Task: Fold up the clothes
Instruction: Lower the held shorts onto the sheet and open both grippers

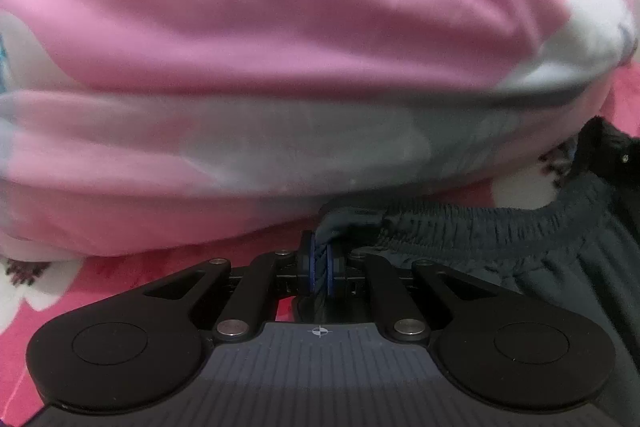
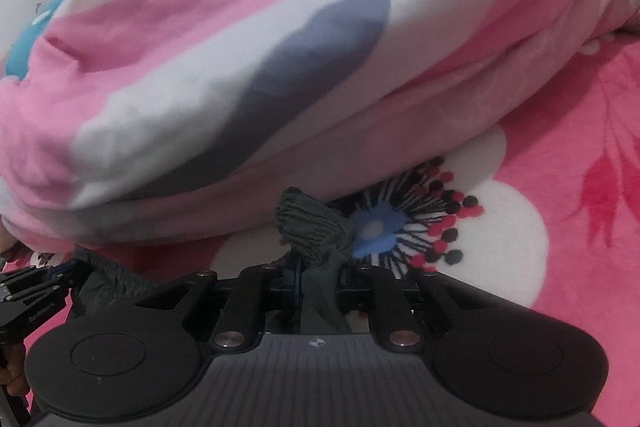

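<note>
A dark grey garment with an elastic waistband (image 1: 500, 227) lies on a pink flowered bedspread (image 1: 120, 275). My left gripper (image 1: 320, 267) is shut on one end of the waistband, which runs off to the right. My right gripper (image 2: 316, 275) is shut on a bunched corner of the same dark grey garment (image 2: 312, 223), which sticks up between the fingers. The left gripper (image 2: 28, 291) shows at the left edge of the right wrist view, with the waistband (image 2: 116, 279) stretched toward it.
A big pink, white and grey quilt bundle (image 1: 300, 47) rises just beyond both grippers and also fills the right wrist view (image 2: 260, 67). The bedspread (image 2: 580, 187) with a large white flower stretches to the right. A black item (image 1: 612, 147) lies at far right.
</note>
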Action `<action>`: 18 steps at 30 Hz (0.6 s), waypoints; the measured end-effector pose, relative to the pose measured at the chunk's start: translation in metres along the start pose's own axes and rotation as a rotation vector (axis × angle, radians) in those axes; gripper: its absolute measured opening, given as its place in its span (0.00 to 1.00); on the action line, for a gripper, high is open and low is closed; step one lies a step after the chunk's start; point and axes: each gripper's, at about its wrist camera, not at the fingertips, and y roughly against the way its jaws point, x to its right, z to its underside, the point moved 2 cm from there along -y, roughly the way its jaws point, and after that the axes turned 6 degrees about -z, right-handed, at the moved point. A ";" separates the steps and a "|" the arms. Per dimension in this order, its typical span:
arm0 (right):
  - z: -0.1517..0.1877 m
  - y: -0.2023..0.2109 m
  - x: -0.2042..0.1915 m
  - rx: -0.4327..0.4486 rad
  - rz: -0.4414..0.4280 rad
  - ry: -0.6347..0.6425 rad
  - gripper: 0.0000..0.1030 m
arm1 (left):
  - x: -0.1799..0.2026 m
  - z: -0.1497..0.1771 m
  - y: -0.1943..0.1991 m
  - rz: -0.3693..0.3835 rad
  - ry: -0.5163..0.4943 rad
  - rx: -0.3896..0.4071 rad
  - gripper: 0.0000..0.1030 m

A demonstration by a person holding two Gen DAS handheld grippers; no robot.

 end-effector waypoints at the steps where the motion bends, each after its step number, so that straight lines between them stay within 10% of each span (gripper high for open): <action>1: 0.002 -0.006 0.003 -0.007 0.005 0.002 0.14 | 0.000 0.001 -0.006 0.002 0.000 -0.011 0.03; 7: 0.011 -0.024 0.013 -0.029 -0.018 0.031 0.16 | -0.008 0.013 -0.009 0.034 0.016 0.007 0.06; 11: 0.006 -0.010 0.019 -0.066 -0.059 -0.039 0.42 | -0.029 0.005 0.006 0.058 0.089 -0.044 0.35; 18: -0.004 0.064 0.018 -0.018 -0.073 -0.059 0.62 | -0.098 -0.017 0.102 0.028 0.208 -0.056 0.47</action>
